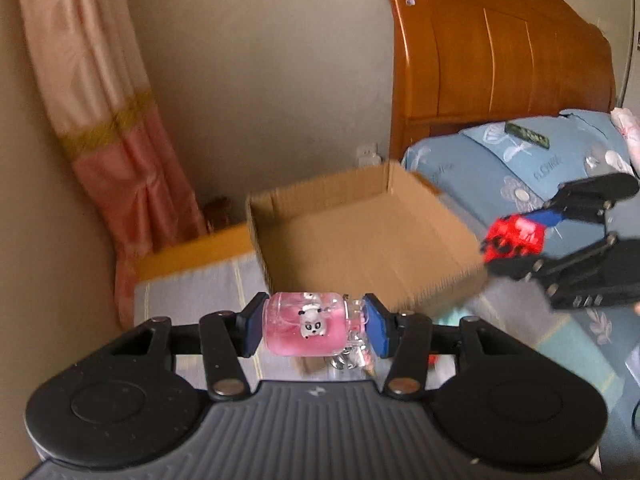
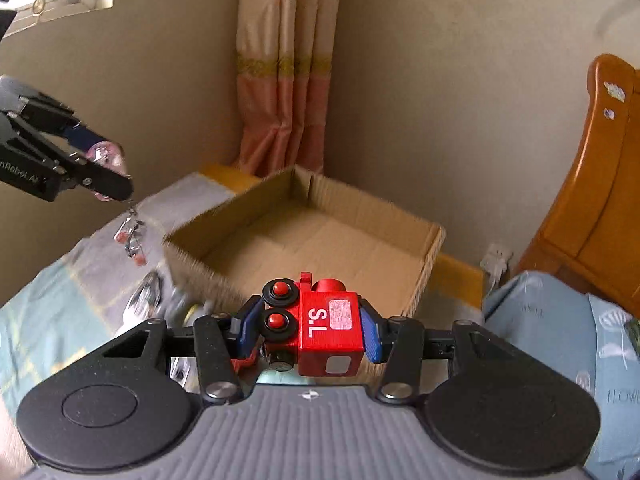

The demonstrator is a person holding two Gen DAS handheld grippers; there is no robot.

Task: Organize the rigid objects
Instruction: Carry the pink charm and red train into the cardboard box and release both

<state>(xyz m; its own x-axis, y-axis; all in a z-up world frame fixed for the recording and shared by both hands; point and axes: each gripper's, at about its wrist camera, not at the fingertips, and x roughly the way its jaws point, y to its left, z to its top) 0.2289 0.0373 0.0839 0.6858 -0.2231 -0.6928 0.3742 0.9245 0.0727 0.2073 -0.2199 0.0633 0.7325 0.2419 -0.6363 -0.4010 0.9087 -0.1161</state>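
Left hand-held gripper (image 1: 316, 326) clenched on a pink panda keychain jar (image 1: 306, 330), held in the air just before the near wall of the open cardboard box (image 1: 332, 236); right hand-held gripper (image 2: 308, 332) clenched on a red wooden toy train (image 2: 320, 330), also raised, near the box's front edge. For a good drop: carry each toy well over the box rim, lower close to the bare floor of the box, then release one after the other. Best kept apart from each other inside the box, with the dangling charm (image 2: 132, 232) clear of the rim.

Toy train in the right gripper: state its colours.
The toy train is red with black wheels, red hubs and white "S.L." lettering; clearest in the right wrist view, clamped in the right gripper.
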